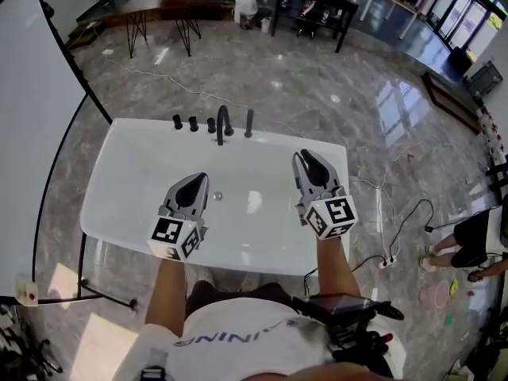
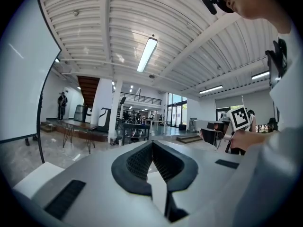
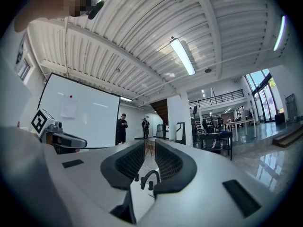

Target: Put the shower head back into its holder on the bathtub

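Note:
A white bathtub point(image 1: 119, 173) lies below me with black fittings on its far rim: three knobs, a curved spout point(image 1: 222, 124) and a slim upright black shower head point(image 1: 249, 123) standing right of the spout. My left gripper point(image 1: 203, 178) hovers over the tub's near left part, its jaws shut on nothing point(image 2: 151, 143). My right gripper point(image 1: 302, 155) hovers over the near right part, its jaws parted by a narrow gap and empty point(image 3: 149, 144). Through that gap the spout point(image 3: 149, 176) and knobs show ahead. Both grippers are well short of the fittings.
A tall white panel in a black frame point(image 1: 32, 117) stands close on the left. Cables and a power strip point(image 1: 386, 262) lie on the marble floor to the right. A person point(image 1: 476, 240) is at the right edge. Dark tables point(image 1: 159, 6) stand far behind the tub.

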The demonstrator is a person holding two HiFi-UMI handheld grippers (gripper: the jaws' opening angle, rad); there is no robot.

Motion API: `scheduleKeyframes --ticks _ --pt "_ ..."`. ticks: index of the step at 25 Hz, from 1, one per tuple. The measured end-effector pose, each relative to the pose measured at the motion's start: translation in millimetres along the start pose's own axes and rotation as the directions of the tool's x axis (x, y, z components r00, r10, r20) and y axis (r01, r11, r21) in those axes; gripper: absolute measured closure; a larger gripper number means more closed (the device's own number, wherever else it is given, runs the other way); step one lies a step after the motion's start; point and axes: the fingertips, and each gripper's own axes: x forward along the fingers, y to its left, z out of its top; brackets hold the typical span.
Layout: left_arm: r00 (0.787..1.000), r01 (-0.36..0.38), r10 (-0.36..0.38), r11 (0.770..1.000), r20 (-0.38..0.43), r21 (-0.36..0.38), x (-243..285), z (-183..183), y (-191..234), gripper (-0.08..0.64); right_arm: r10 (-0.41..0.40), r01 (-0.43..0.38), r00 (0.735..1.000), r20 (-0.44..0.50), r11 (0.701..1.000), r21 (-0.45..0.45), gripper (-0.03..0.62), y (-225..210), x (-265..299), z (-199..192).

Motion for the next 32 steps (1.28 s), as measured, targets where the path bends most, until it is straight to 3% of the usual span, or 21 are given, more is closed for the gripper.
scheduleKeyframes --ticks 11,23,32 --pt "0.993 0.109 -0.111 0.993 0.045 0.044 -35 36 -18 0.546 -0.053 0.053 0.999 0.013 0.999 -0.001 0.526 56 -51 33" --pt "0.98 0.19 -0.19 0.982 0.06 0.007 -104 40 42 0.546 -0.114 0.114 0.994 0.005 0.99 -0.078 0.538 169 -43 51" --pt "0.979 0.19 -0.191 0.982 0.077 0.017 -125 52 53 0.546 -0.095 0.097 0.995 0.026 0.99 -0.098 0.546 195 -39 67"
